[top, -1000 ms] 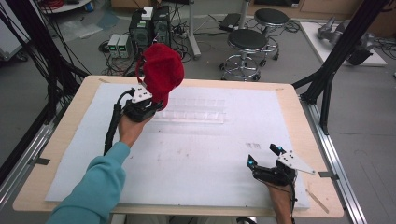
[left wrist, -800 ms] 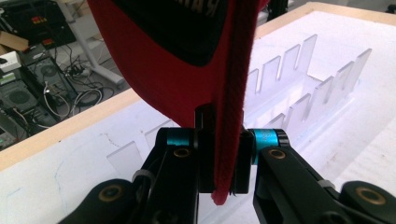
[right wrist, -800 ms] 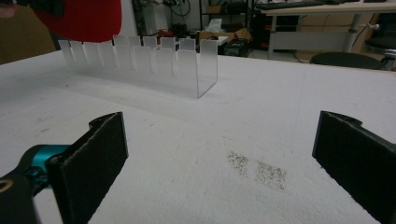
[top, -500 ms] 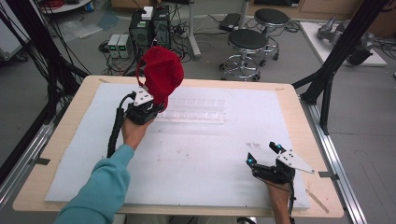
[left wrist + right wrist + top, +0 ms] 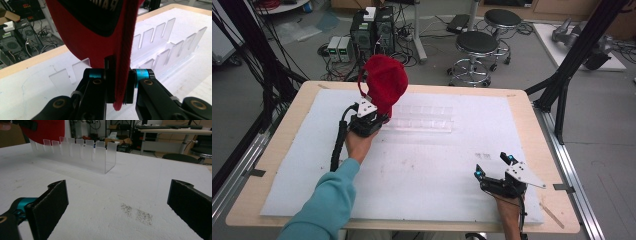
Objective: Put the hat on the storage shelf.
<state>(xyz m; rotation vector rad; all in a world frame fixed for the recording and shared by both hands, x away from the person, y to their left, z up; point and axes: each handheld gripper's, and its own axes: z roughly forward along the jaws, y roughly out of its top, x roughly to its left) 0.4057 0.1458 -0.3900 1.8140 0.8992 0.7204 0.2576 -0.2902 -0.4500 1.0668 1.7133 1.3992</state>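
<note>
The left gripper (image 5: pixel 117 86) is clamped on the edge of a red cap (image 5: pixel 384 82), the fabric being pinched between its two jaws. The cap is held upright above the left end of a clear slotted rack (image 5: pixel 424 119), which stands on the white mat (image 5: pixel 432 170). In the left gripper view only a narrow fold of the cap (image 5: pixel 100 32) is seen between the pads, so a slip could be expected if the cap were swung or snagged. A slot wall could be caught by the hanging fabric, and the light rack could be tipped or dragged. Every slot that can be seen in the rack (image 5: pixel 80 153) appears empty. The right gripper (image 5: pixel 494 167) rests near the mat's front right, its jaws spread wide with nothing between them, well apart from the rack.
</note>
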